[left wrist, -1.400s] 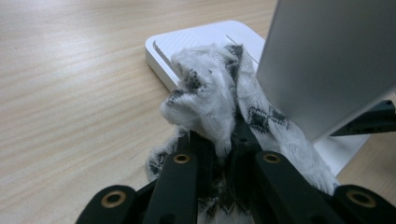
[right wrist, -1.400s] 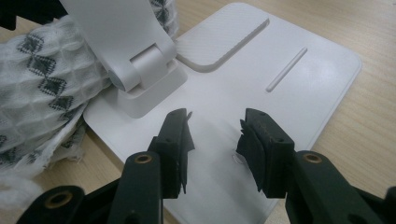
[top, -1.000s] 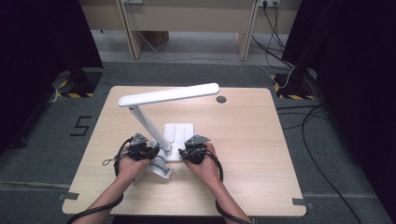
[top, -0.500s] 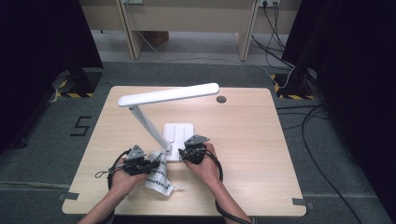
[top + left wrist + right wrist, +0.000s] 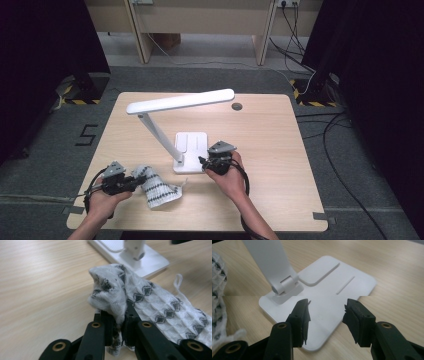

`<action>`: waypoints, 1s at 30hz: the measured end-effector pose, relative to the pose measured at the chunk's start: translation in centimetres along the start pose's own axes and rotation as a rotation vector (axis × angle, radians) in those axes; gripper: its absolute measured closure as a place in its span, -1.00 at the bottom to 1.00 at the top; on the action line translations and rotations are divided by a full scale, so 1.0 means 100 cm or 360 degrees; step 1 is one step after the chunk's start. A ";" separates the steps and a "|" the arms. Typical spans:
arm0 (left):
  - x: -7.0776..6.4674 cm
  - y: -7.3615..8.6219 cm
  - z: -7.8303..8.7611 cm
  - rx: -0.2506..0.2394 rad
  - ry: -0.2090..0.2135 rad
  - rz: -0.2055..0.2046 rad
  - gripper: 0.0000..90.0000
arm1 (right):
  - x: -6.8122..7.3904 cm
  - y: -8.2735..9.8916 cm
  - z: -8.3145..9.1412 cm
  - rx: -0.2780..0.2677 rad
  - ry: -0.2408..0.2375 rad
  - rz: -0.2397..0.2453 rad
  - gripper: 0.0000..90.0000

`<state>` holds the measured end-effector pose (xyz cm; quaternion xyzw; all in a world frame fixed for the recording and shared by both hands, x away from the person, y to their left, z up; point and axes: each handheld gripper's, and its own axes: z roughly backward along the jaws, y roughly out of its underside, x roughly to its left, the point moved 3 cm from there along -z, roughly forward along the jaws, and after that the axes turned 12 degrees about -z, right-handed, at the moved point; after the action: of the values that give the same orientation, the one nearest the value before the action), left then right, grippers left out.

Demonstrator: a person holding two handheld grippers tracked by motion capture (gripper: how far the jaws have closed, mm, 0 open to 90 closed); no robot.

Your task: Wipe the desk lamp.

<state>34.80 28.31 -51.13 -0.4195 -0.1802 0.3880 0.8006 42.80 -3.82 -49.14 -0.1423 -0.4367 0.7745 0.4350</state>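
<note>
A white cloth with grey diamonds point(image 5: 159, 190) point(image 5: 150, 297) lies crumpled on the wooden table point(image 5: 270, 145) near the front left. My left gripper point(image 5: 134, 181) point(image 5: 121, 315) is shut on one bunched end of it. A white desk lamp stands mid-table, its flat base point(image 5: 192, 148) point(image 5: 337, 290) under a slanted arm point(image 5: 159, 135) point(image 5: 267, 262) and a long head point(image 5: 180, 101). My right gripper point(image 5: 202, 161) point(image 5: 327, 312) hovers at the base's near right corner. Its jaws have just been opening and hold nothing. The cloth's edge point(image 5: 218, 290) shows at the left of the right gripper view.
A round cable hole point(image 5: 237, 106) sits at the table's far edge. Cables point(image 5: 300, 60) trail over the floor at the back right, and a "5" mark point(image 5: 88, 134) lies left of the table. A loose thread loop point(image 5: 178, 281) hangs off the cloth.
The left hand has pulled the cloth leftward and nearer, away from the lamp base. The right hand has lifted a little beside the base.
</note>
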 end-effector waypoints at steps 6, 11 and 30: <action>0.012 0.009 0.000 -0.0005 -0.0042 0.0087 0.76 | -0.011 0.010 0.025 -0.0013 0.0036 -0.0020 0.19; 0.025 0.005 -0.004 0.0046 -0.0077 0.0081 0.76 | -0.020 0.021 0.037 -0.0003 0.0068 -0.0021 0.19; 0.092 -0.022 -0.041 0.0128 -0.0281 0.0135 0.75 | -0.044 0.043 0.053 -0.0039 0.0183 -0.0102 0.19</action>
<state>44.19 32.49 -52.05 -0.3586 -0.2164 0.4640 0.7806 39.84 -11.29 -50.25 -0.1778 -0.4247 0.7453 0.4822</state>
